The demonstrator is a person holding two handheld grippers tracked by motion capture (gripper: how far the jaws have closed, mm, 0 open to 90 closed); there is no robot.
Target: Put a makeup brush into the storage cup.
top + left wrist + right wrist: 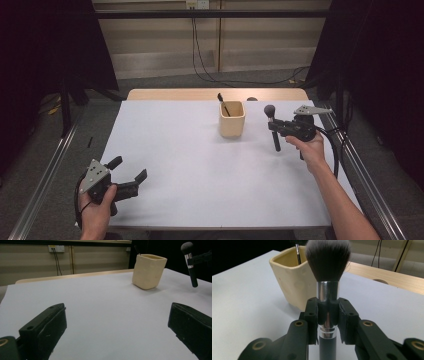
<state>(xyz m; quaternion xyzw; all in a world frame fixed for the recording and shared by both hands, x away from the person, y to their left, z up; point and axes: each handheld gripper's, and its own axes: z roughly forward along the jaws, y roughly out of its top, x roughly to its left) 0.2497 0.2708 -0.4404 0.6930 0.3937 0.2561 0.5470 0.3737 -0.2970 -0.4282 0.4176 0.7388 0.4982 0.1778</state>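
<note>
Right gripper clamped on makeup brush, just right of cream square cup and above tabletop. Brush upright: dark bristle head up, black handle hanging below jaws, tip clear of surface. In right gripper view, pads pinch silver ferrule of brush from both sides; cup close behind, slightly to its left.

Cup standing near far edge of table, approx. centre-right. Thin black stick-type item leaning inside it, top poking over rim; exact type not readable.

Left gripper near front-left corner of table, well apart from cup, jaws spread wide, nothing between. Left gripper view: both black jaws low over bare sheet, cup far ahead w/ brush to its right.

Surface: table covered w/ plain pale grey-white sheet, matte. Strip of light wood exposed beyond cup at far edge.

Room: beige wall panels behind cup, wall outlet up top w/ black cables dropping to grey floor. Black curtains either side. Metal rails along both table flanks.
</note>
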